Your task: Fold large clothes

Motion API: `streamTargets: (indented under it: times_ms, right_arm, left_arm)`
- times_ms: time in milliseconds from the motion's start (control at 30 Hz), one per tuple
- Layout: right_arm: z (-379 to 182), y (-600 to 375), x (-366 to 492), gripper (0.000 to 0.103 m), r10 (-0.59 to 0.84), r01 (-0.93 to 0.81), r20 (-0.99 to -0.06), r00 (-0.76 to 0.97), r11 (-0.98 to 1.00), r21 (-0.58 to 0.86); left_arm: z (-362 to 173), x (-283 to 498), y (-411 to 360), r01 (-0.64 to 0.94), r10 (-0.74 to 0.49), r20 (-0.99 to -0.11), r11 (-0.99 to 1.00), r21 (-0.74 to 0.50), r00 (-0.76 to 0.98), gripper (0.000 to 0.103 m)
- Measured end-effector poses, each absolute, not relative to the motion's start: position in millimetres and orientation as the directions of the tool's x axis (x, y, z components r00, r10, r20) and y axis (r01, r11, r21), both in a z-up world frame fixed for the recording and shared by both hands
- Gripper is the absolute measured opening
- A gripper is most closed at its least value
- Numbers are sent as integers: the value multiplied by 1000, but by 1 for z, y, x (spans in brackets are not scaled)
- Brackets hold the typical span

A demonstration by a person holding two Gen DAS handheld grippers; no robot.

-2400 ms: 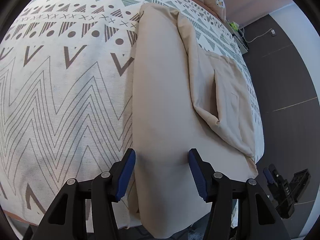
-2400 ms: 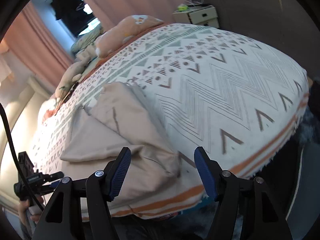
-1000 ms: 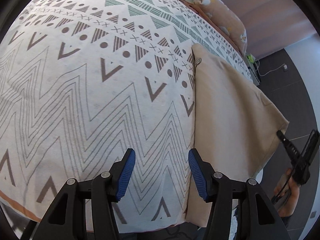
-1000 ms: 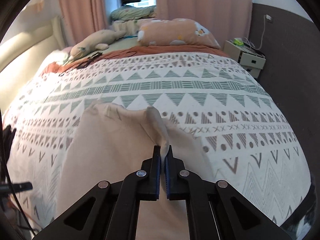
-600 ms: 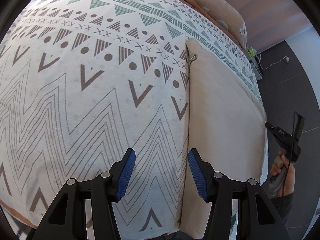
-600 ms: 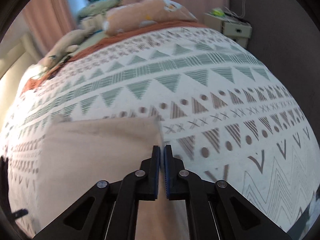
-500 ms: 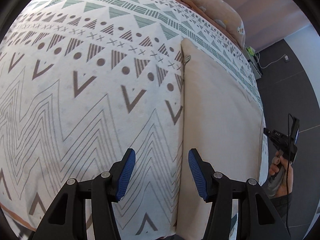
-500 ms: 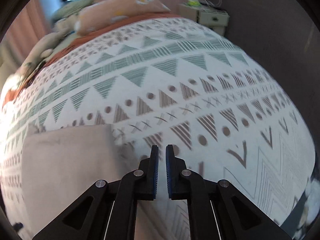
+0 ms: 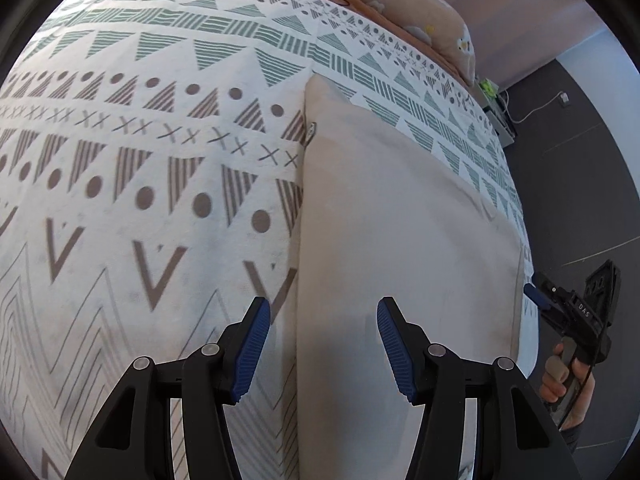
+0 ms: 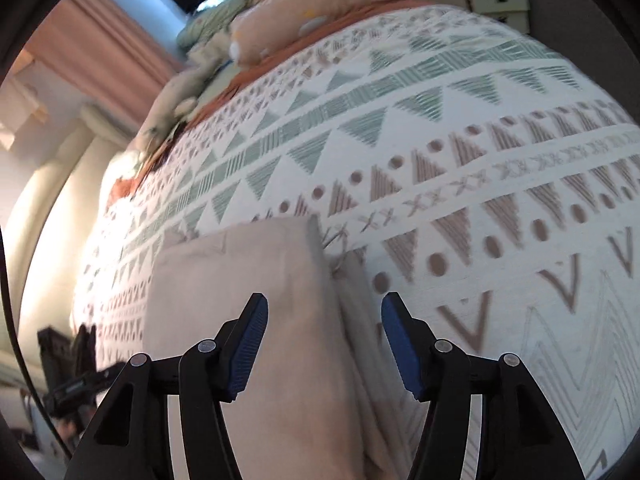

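The folded beige garment (image 9: 400, 220) lies flat on the bed (image 9: 140, 160), its long axis running from the near edge toward the pillows. The left gripper (image 9: 323, 344) hangs with jaws apart over its left edge. The right gripper (image 10: 323, 344) is opening, clamping nothing.

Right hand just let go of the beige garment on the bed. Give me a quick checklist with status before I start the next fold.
1. Right gripper free of cloth: ok, jaws opening, pads press on nothing.
2. Left gripper empty: ok, jaws apart above the garment's long edge.
3. Garment lying flat: ok, a smooth long panel in the left view.
4. Layers lined up: not ok, a lower layer sticks out beside the top one in the right view.
5. Garment fully on the bed: cannot tell, its near end is out of view.
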State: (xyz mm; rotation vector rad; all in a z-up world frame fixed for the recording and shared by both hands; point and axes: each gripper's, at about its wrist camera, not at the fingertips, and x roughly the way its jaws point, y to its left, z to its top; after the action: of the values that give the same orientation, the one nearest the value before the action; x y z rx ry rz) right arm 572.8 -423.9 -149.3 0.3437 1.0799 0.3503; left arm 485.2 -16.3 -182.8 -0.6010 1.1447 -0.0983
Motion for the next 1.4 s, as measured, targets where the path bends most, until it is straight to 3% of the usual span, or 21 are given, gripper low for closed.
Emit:
streamTargets:
  times_ms: [167,333,533,900,1400]
  right_arm:
    - [-179,-391,595,59,357,-167,-868,346,934,318]
    - [-195,-400,611,59,255,-89,-888,382,967,240]
    - [-200,-411,608,58,310,-89,-880,360,950,299]
    - [-230,-467,598,59,656,-54,-730,193,750,660]
    - [-242,-407,626,59,727,-122,-680,98,687,717]
  left_arm:
    - [-199,506,-28,-240,-360,-844,847,-474,397,57]
    - [-200,515,-39,-235,-323,-860,869,-435,395,57]
    - [-199,518,-49,-233,-278,-874,891,-390,399,57]
    - [-199,517,-50,-227,-265,-875,898,-377,405,54]
    - [-206,533,-49,-236,-262,-881,898,-372,393,53]
